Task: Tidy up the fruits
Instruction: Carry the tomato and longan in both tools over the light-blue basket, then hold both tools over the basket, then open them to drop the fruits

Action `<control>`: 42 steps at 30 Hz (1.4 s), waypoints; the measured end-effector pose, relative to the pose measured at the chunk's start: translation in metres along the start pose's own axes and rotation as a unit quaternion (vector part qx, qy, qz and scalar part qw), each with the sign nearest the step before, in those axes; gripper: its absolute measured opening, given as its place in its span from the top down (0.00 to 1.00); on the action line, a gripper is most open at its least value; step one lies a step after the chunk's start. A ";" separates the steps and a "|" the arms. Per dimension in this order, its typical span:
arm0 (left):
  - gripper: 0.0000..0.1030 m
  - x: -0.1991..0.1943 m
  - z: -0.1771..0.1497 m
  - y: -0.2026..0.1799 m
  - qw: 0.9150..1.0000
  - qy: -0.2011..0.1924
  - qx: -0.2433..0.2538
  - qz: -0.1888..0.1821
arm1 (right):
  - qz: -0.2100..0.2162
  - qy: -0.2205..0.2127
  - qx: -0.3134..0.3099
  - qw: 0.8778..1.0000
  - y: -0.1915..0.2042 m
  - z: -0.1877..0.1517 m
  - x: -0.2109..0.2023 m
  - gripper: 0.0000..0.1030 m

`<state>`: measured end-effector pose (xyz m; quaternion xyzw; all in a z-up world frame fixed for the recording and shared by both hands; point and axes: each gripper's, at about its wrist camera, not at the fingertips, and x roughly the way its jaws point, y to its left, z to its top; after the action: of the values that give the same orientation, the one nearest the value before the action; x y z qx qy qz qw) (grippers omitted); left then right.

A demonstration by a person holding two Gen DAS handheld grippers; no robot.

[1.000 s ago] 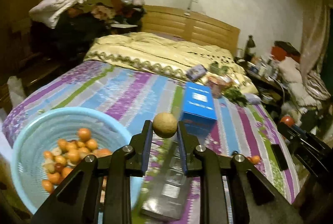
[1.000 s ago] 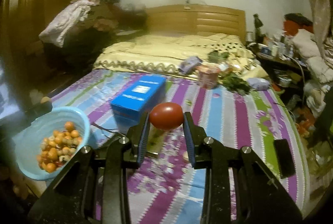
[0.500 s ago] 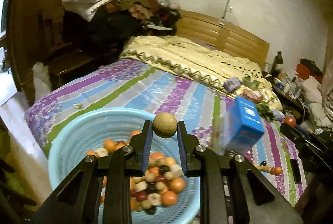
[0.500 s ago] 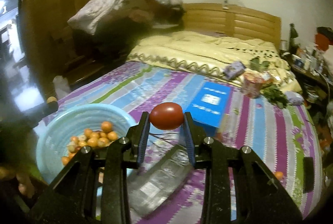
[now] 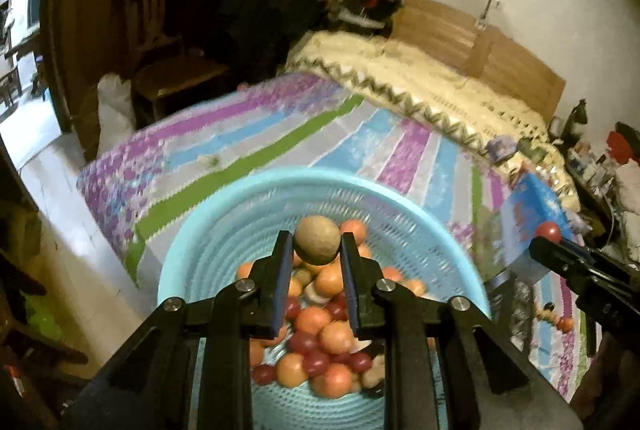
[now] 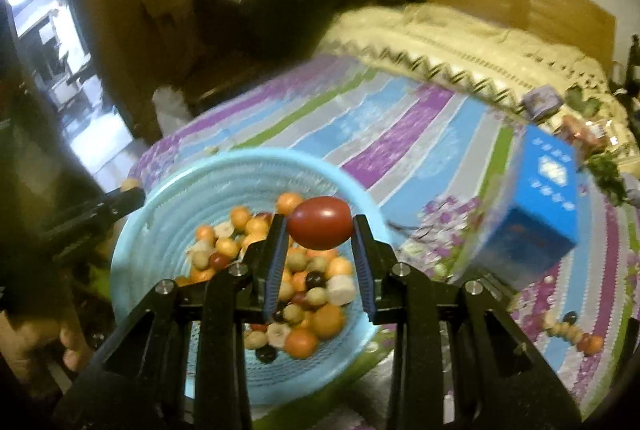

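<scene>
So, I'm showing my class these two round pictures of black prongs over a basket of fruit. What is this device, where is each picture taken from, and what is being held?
No robot arm here: a person carries a hand-held gripper in each hand, each with two black fingers and a wide-angle camera looking along them, hence the round, bent pictures. One picture comes from the left gripper, which is shut on a round tan-brown fruit. The other comes from the right gripper, shut on a red egg-shaped fruit. Both hover above a light blue basket of small orange, dark red and pale fruits. The basket sits on a striped bedsheet, near a blue box and a few loose fruits.
</scene>
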<state>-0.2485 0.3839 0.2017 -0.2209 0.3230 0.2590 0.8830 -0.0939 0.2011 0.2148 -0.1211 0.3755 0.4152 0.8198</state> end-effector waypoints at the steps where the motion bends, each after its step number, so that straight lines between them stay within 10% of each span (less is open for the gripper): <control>1: 0.77 0.007 -0.003 0.004 1.000 0.013 -0.003 0.002 | 0.003 0.010 -0.001 1.000 0.002 -0.001 0.006 0.68; 13: 0.77 0.063 -0.033 0.015 0.993 0.119 0.006 -0.013 | 0.018 0.089 -0.013 0.996 0.020 -0.016 0.049 0.68; 42: 0.77 0.068 -0.032 0.014 0.992 0.123 0.007 -0.021 | 0.019 0.094 -0.015 0.995 0.022 -0.016 0.054 0.68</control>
<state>-0.2267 0.3981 0.1292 -0.2515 0.4264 0.2086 0.8435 -0.0993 0.2387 0.1676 -0.1646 0.4474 0.4225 0.7709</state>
